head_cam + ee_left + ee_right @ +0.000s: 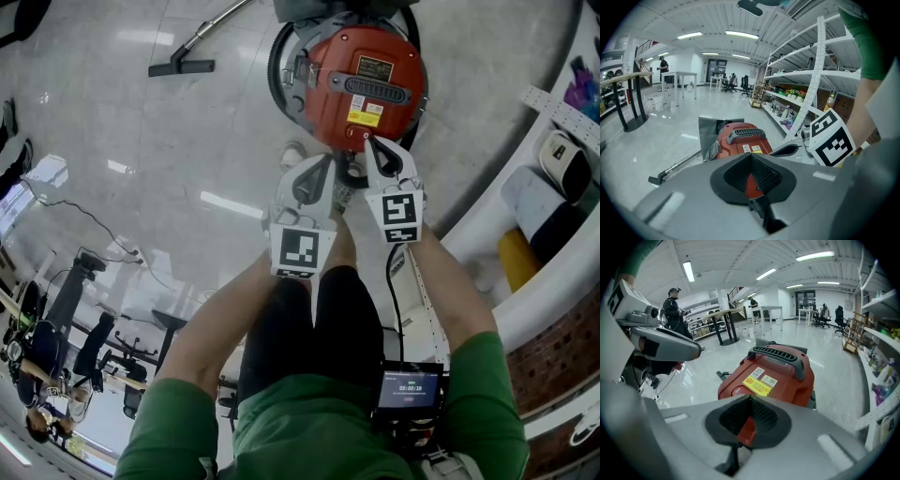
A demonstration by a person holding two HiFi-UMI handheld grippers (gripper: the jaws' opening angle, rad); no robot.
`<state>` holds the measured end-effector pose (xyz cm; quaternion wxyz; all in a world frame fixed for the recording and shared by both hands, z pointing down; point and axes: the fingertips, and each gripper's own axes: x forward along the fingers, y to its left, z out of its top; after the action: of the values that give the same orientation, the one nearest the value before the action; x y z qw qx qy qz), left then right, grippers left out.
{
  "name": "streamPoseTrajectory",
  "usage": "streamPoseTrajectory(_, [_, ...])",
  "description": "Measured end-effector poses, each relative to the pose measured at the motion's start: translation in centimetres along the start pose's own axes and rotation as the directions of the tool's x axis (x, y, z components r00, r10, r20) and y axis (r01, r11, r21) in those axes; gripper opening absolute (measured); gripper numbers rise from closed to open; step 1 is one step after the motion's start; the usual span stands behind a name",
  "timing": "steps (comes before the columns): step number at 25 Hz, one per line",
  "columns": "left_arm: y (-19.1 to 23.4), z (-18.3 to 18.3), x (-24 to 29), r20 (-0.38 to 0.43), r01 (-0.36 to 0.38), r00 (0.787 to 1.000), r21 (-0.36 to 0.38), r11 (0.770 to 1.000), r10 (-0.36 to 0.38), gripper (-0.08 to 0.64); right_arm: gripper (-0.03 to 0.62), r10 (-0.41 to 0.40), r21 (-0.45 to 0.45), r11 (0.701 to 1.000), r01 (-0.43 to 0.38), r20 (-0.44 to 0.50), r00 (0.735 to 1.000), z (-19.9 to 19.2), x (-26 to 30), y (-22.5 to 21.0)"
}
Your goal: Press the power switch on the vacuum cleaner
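Observation:
A red canister vacuum cleaner point(366, 84) stands on the glossy floor below me, with a black handle and yellow label on top. Its oval red switch point(735, 391) sits at the near end. My right gripper point(369, 142) is shut, its tips just over the vacuum's near edge by that switch. Beside it my left gripper point(328, 161) is shut too, slightly nearer me and off the vacuum's edge. In the left gripper view the vacuum cleaner point(740, 139) lies ahead of the shut left gripper point(751, 155). In the right gripper view the right gripper point(750, 397) points at the vacuum cleaner point(774, 373).
The vacuum's metal wand and floor nozzle point(181, 66) lie on the floor to the left, and its black hose point(275, 67) curls round the body. White shelving point(562, 178) with goods runs along the right. A person point(673, 310) and tables stand far off.

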<state>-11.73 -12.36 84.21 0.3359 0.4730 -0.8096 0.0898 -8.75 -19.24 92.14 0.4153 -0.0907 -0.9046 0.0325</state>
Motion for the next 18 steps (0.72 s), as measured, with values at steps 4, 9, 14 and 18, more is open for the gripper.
streamPoseTrajectory(4, [0.08,0.02,-0.02,-0.004,0.0,1.0,0.005,1.0,0.0,0.006,0.003,0.001,0.017,1.0,0.0,-0.021,1.0,-0.51,0.23,-0.22])
streamPoseTrajectory(9, [0.23,-0.01,0.04,-0.008,-0.004,1.0,0.01,1.0,0.005,0.006,0.003,0.01,0.008,1.0,-0.01,-0.022,1.0,-0.54,0.31,-0.12])
streamPoseTrajectory(14, [0.3,0.21,0.04,-0.006,-0.008,1.0,0.011,1.0,0.009,0.006,0.003,0.016,0.006,1.0,-0.016,-0.018,1.0,-0.49,0.28,-0.11])
streamPoseTrajectory(18, [0.21,0.27,-0.1,-0.002,-0.017,1.0,0.013,1.0,0.017,0.006,0.003,0.021,-0.006,1.0,-0.021,-0.015,1.0,-0.64,0.2,-0.04])
